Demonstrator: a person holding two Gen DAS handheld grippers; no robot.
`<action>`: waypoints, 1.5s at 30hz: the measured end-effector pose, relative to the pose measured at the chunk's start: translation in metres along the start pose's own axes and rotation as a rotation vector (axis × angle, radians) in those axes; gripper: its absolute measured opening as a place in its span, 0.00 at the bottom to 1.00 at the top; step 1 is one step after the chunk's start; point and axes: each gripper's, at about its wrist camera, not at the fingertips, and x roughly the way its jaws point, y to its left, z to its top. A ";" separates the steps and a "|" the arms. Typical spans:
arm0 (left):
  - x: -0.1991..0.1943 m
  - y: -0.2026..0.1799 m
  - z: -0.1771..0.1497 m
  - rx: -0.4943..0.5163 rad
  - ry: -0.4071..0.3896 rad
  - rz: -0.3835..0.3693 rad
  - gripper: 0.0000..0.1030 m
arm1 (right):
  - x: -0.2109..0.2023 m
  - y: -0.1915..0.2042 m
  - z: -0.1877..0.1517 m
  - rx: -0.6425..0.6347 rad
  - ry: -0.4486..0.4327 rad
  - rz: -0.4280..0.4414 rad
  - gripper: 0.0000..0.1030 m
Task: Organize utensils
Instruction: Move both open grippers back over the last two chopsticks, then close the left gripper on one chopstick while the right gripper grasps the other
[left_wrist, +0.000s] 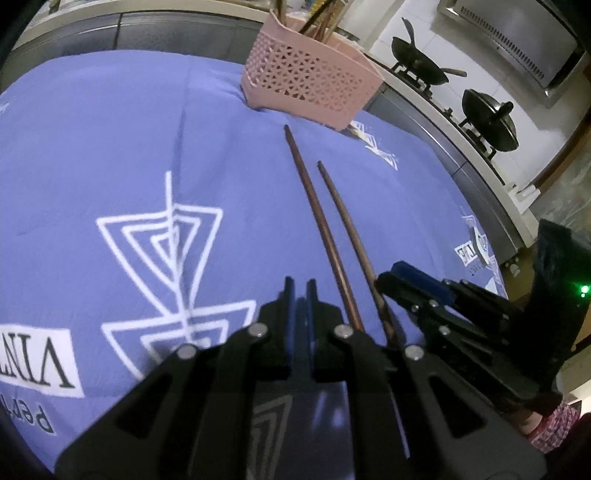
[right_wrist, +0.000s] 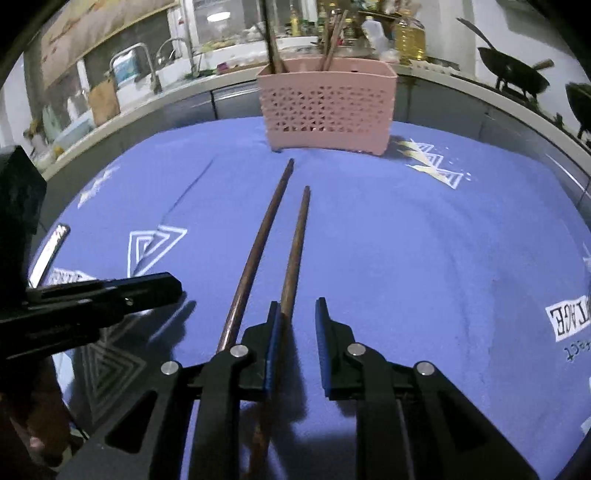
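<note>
Fingers of the right gripper (right_wrist: 297, 308) stand apart around one chopstick (right_wrist: 295, 258), ready to lift it toward the pink basket (right_wrist: 327, 107); left gripper (left_wrist: 300, 291) is closed, empty.

chopsticks (right_wrist: 273, 251) on cloth (right_wrist: 406, 258), before basket (right_wrist: 327, 110)

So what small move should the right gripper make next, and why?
Probably close the right gripper: its jaws are open, and one chopstick already lies between them, against the left finger. The basket waits beyond.
</note>
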 end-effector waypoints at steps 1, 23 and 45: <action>0.002 -0.003 0.001 0.005 0.003 0.001 0.05 | -0.001 -0.002 0.000 0.005 -0.006 0.003 0.19; 0.038 -0.054 0.009 0.181 0.015 0.191 0.08 | -0.014 -0.057 0.004 0.215 -0.061 0.073 0.19; -0.022 0.002 -0.034 0.079 0.014 0.169 0.06 | -0.006 -0.021 0.009 0.135 -0.013 0.098 0.19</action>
